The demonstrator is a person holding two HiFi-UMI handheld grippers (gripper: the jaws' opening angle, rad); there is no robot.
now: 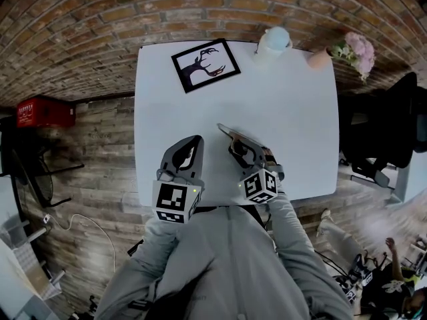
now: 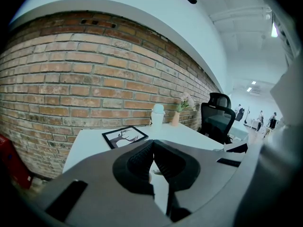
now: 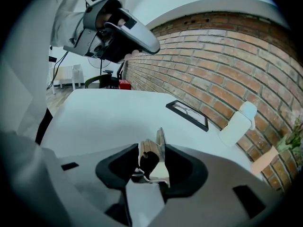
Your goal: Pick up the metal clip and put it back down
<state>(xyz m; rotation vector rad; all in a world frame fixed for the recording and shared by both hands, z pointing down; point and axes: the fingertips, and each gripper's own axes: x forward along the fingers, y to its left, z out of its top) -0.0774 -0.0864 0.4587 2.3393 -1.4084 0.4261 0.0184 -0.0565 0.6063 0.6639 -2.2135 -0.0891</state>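
The metal clip (image 3: 156, 161), a silver spring clip with long handles, stands upright between the jaws of my right gripper (image 3: 152, 150), whose pads touch it on both sides. In the head view the clip (image 1: 233, 136) sticks out ahead of the right gripper (image 1: 244, 149) over the white table (image 1: 300, 119); whether it touches the tabletop I cannot tell. My left gripper (image 1: 193, 144) hovers beside it on the left, shut and empty. In its own view, the left gripper (image 2: 153, 148) has its jaws meeting at the tips. The left gripper (image 3: 118, 27) also shows raised in the right gripper view.
A black-framed deer picture (image 1: 205, 64) lies at the table's far left. A white lidded cup (image 1: 272, 43) and a small vase with pink flowers (image 1: 357, 51) stand at the far right edge. A black office chair (image 1: 393, 132) is right of the table, a red crate (image 1: 43, 112) left.
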